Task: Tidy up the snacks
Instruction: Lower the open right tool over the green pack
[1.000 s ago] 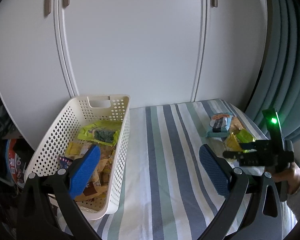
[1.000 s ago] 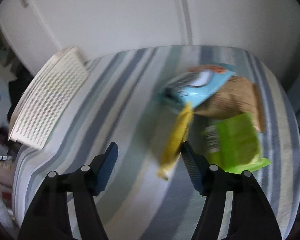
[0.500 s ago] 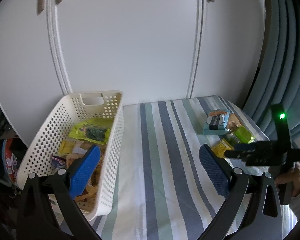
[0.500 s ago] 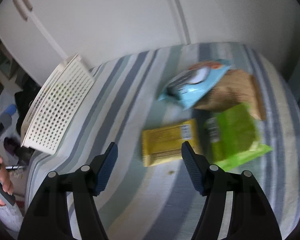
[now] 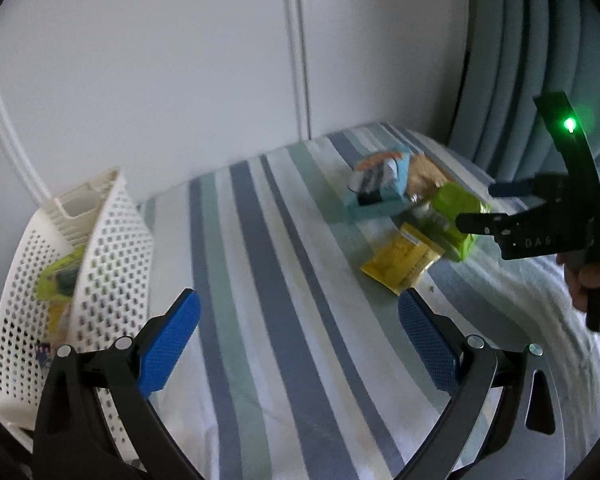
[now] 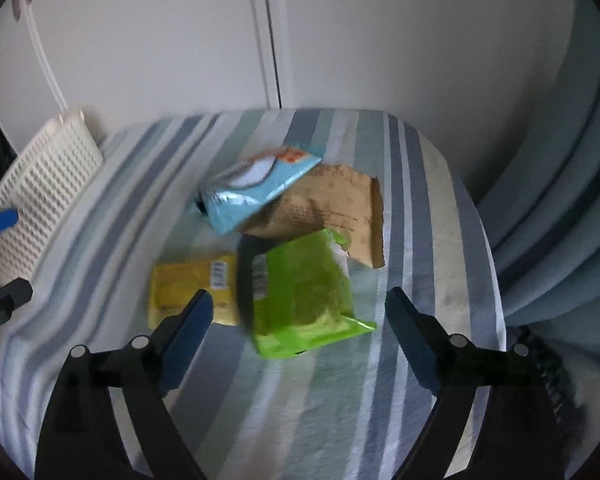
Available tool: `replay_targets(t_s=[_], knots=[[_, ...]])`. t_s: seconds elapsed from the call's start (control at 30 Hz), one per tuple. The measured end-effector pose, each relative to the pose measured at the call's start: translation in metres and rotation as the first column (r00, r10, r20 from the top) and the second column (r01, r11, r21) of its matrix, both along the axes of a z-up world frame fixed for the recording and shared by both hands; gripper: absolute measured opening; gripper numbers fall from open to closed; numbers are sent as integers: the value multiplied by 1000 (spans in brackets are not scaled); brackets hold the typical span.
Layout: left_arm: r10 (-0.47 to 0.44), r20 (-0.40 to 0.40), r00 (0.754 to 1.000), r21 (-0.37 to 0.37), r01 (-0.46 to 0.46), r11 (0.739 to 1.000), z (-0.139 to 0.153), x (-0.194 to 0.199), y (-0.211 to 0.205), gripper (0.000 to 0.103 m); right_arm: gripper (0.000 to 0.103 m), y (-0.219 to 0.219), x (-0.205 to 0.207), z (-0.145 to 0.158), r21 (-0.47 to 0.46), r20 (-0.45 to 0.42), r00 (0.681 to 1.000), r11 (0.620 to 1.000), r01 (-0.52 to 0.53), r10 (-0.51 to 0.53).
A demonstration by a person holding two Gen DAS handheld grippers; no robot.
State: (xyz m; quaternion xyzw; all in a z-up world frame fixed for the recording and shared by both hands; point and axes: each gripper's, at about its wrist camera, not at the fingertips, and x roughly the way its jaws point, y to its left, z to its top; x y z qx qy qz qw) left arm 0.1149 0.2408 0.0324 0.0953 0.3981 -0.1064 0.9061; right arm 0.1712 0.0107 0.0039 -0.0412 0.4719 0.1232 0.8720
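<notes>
Four snack packets lie together on the striped cloth: a green packet (image 6: 304, 284), a yellow packet (image 6: 188, 288), a light blue packet (image 6: 256, 188) and a brown packet (image 6: 332, 204) beneath them. My right gripper (image 6: 300, 324) hangs open just above the green packet, one finger on each side and nothing held. My left gripper (image 5: 298, 344) is open and empty over the cloth, between the white perforated basket (image 5: 112, 240) and the yellow packet (image 5: 400, 268). The basket holds several packets, among them a green one (image 5: 58, 276). The right gripper (image 5: 478, 206) also shows from the side.
White cabinet doors (image 5: 180, 80) rise behind the table. A blue-grey curtain (image 6: 560, 200) hangs at the right edge. A hand (image 5: 592, 280) holds the right gripper's handle. The striped cloth (image 5: 280, 280) lies bare between basket and packets.
The yellow packet, on edge by the right gripper's finger a second ago, now lies flat. The right gripper has shifted over the green packet. The left gripper has swung right, towards the pile.
</notes>
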Motion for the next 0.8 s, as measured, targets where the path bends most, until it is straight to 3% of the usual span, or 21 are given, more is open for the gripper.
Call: replay_targets(t_s=[0.2, 0.33, 0.53, 0.8], knots=[[-27, -31, 999, 32, 28, 999, -13, 10, -14, 100, 87, 10, 18, -22, -79, -83, 995, 995, -60, 53], [-40, -56, 998, 53, 43, 998, -23, 18, -23, 100, 67, 13, 26, -30, -74, -119, 991, 995, -65, 55], [-91, -95, 991, 65, 98, 993, -38, 32, -42, 100, 66, 6, 18, -28, -38, -116, 993, 999, -35, 30], [-225, -184, 957, -33, 223, 974, -58, 61, -72, 100, 66, -19, -2, -29, 53, -123, 992, 998, 32, -26]])
